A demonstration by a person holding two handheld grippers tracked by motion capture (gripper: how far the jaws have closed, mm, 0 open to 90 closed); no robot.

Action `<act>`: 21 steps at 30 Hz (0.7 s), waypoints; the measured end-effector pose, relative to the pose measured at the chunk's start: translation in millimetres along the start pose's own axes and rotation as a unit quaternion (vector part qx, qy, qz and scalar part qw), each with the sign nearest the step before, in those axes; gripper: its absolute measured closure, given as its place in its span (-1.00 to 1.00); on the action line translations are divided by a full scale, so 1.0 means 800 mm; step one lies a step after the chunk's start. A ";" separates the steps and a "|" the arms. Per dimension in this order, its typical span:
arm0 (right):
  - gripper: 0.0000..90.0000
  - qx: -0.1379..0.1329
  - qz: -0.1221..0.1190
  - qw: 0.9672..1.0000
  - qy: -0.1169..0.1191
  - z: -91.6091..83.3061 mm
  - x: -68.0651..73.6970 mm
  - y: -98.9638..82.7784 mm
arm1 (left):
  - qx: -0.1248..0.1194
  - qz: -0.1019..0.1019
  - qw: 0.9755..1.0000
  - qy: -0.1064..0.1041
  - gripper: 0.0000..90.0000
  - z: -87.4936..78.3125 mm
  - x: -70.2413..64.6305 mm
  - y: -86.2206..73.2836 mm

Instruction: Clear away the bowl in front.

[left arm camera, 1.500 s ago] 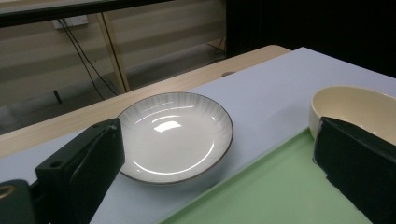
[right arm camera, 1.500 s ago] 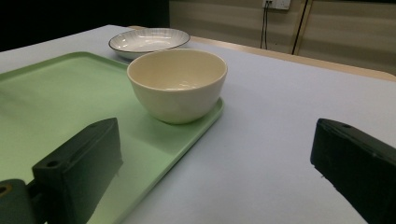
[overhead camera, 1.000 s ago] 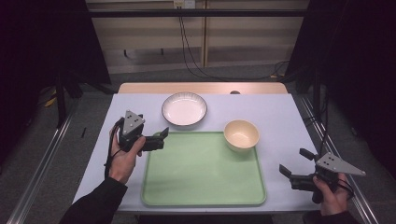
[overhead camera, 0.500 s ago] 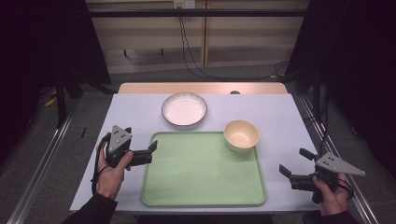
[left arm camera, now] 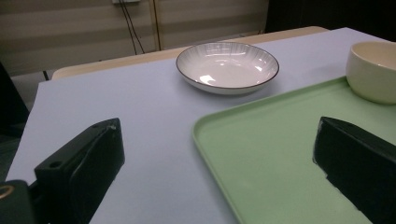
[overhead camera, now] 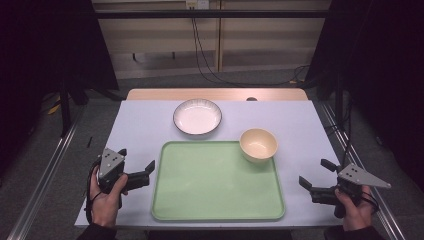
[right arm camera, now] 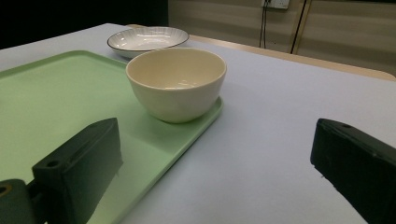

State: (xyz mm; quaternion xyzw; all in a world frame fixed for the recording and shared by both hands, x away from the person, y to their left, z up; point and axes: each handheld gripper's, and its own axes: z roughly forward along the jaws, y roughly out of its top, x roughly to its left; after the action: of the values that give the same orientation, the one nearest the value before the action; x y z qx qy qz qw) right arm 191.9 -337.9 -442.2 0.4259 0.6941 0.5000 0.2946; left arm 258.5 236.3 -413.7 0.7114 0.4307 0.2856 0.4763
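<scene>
Left claw [overhead camera: 136,166] hangs released just beside the tray's [overhead camera: 215,200] near-left edge; right claw [overhead camera: 316,175] hangs released, well apart from the bowl [overhead camera: 258,144] ahead.

No legible text or labels

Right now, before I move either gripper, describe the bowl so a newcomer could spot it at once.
Start at the green tray in the middle of the pale table. On its far right corner sits the bowl, empty. It is cream and deep-sided, unlike the shallow white dark-rimmed plate lying off the tray behind it.
</scene>
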 end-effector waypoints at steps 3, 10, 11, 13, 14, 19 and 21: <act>-0.97 0.001 0.001 1.000 0.000 0.000 0.000 0.000 | 0.000 -0.003 1.000 0.011 -0.96 -0.005 0.002 -0.007; -0.97 0.000 0.001 1.000 0.000 0.000 0.000 0.000 | 0.002 -0.028 0.999 0.027 -0.96 -0.018 0.011 -0.023; -0.97 0.000 0.001 1.000 0.000 0.000 0.000 0.000 | 0.002 -0.028 0.999 0.027 -0.96 -0.018 0.011 -0.023; -0.97 0.001 0.000 1.000 0.002 -0.001 0.000 0.000 | 0.004 -0.023 0.999 0.025 -0.96 -0.021 0.010 -0.028; -0.97 0.001 0.000 1.000 0.001 -0.001 0.000 0.000 | 0.008 -0.018 0.999 0.030 -0.96 -0.023 0.009 -0.031; -0.97 0.001 0.000 1.000 0.001 -0.002 0.000 0.000 | 0.005 -0.026 0.999 0.024 -0.96 -0.027 0.009 -0.041; -0.97 0.001 0.000 1.000 0.001 -0.002 0.000 0.000 | 0.004 -0.039 0.999 0.015 -0.95 -0.027 0.013 -0.042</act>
State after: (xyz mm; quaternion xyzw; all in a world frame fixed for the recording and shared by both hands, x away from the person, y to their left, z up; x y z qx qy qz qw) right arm 190.6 -338.2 -441.6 0.4258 0.6945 0.5000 0.2938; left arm 234.0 260.8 -436.8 0.6915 0.4667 0.2757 0.4775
